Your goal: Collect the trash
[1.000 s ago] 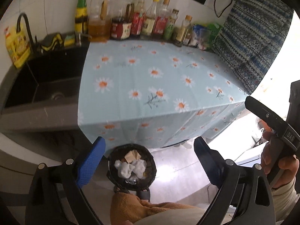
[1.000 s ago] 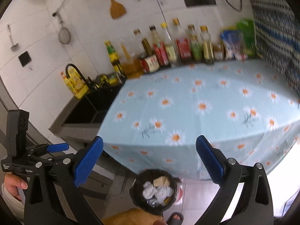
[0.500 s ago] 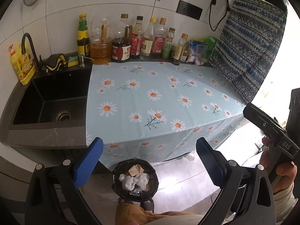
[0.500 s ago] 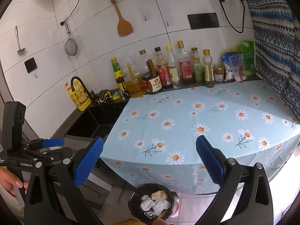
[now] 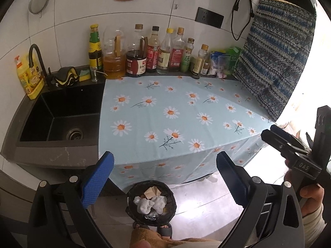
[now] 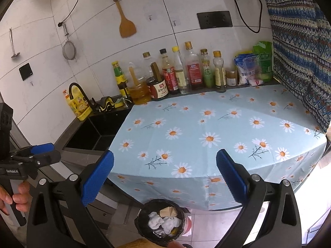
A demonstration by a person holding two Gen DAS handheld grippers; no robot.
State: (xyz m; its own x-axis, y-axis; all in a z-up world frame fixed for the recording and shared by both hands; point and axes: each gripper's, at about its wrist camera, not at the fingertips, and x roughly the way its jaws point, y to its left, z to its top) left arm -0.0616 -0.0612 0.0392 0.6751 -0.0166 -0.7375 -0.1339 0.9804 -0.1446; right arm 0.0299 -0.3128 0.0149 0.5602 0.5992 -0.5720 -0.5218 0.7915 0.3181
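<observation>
we hold our left hand-held gripper (image 5: 164, 177) with its blue-padded fingers (image 5: 97, 178) spread wide and nothing between them. our right hand-held gripper (image 6: 164, 177) is likewise released, its blue pads (image 6: 231, 177) far apart and empty. each one shows at the edge of the other's view, gripped by a hand (image 5: 310, 194).

below both, on the grey tiled floor (image 5: 206, 198), stands the round black bin lined with a black bag (image 5: 151, 203). it sits just in front of the hanging edge of the light blue daisy-print cloth (image 5: 175, 111) that covers the table. inside the bin lie crumpled white paper wads (image 5: 150, 203) and a folded tan scrap of cardboard (image 5: 152, 192) towards the table side. a slippered foot (image 5: 164, 230) shows just beside the bin's near edge.

the top of the cloth carries nothing in its middle. along the white tiled wall at the back stands a row of glass and plastic sauce and oil bottles (image 5: 153, 53), with a few plastic packets (image 5: 222, 63) at its right end. to the left is the black sunken sink (image 5: 62, 115) with a black curved tap (image 5: 36, 60) and a yellow dish soap bottle (image 5: 29, 76) beside it. a blue patterned woven cloth (image 5: 275, 62) hangs on the right.
</observation>
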